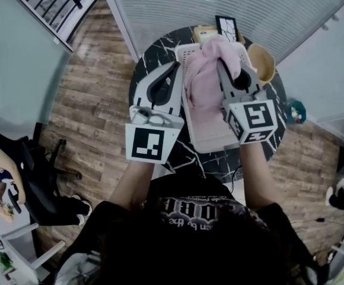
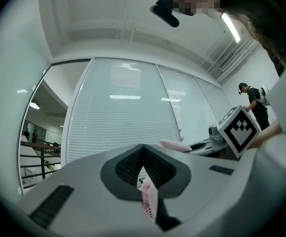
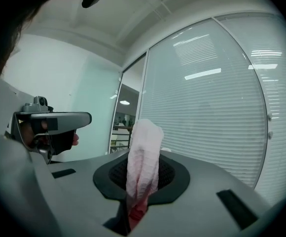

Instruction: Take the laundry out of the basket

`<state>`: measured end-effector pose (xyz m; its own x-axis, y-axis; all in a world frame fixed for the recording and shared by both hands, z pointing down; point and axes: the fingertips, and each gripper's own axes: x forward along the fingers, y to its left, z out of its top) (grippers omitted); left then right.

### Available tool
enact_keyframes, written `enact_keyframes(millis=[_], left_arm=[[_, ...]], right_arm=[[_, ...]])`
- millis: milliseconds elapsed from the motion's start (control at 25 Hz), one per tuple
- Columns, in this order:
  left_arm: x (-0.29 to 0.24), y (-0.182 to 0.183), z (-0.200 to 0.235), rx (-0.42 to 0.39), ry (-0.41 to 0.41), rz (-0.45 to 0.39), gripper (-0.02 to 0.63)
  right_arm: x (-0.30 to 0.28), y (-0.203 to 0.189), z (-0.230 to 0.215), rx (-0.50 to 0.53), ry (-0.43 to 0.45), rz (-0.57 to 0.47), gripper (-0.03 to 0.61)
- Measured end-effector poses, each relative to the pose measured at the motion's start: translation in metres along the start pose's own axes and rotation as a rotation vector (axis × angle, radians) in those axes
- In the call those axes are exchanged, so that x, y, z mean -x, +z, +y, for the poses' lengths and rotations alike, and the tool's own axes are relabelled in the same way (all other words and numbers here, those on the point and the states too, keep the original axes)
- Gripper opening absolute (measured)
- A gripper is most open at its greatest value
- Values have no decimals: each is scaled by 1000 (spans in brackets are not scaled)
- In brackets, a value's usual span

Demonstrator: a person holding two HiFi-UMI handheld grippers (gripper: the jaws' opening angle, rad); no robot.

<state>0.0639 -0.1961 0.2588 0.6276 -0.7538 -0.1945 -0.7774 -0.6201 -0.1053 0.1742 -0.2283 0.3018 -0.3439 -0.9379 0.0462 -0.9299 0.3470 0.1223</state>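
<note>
A pink cloth (image 1: pixel 204 76) hangs lifted above the white laundry basket (image 1: pixel 212 142), which stands on the round black marble table (image 1: pixel 145 70). My left gripper (image 1: pixel 174 70) holds the cloth's left edge. In the left gripper view the jaws are closed, with a strip of the pink cloth (image 2: pixel 150 201) pinched low between them. My right gripper (image 1: pixel 222 70) holds the cloth's right side. In the right gripper view a bunched fold of the pink cloth (image 3: pixel 143 157) stands up from between its shut jaws. The basket's inside under the cloth is hidden.
A wooden bowl (image 1: pixel 262 63), a small picture frame (image 1: pixel 226 26) and a box (image 1: pixel 201 33) stand at the table's far side. A teal thing (image 1: pixel 296 110) lies to the right. A black chair (image 1: pixel 41 186) stands at the left, on wooden flooring. Glass walls with blinds (image 2: pixel 125 112) stand ahead.
</note>
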Motion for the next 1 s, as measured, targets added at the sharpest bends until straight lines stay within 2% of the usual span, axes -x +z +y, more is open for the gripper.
enact_keyframes(millis=[520,720,1000], left_arm=[[-4,21,7,-11,-50,-23,0],[-5,31,23,-1,-36,-38,0],[-2,49,31,-30,-44,-65,0]], right_arm=[[3,59,8,43,-30,-96,57],[4,82,12,54,-39,-134,57],[1,110,26,49,-26,-192,55]])
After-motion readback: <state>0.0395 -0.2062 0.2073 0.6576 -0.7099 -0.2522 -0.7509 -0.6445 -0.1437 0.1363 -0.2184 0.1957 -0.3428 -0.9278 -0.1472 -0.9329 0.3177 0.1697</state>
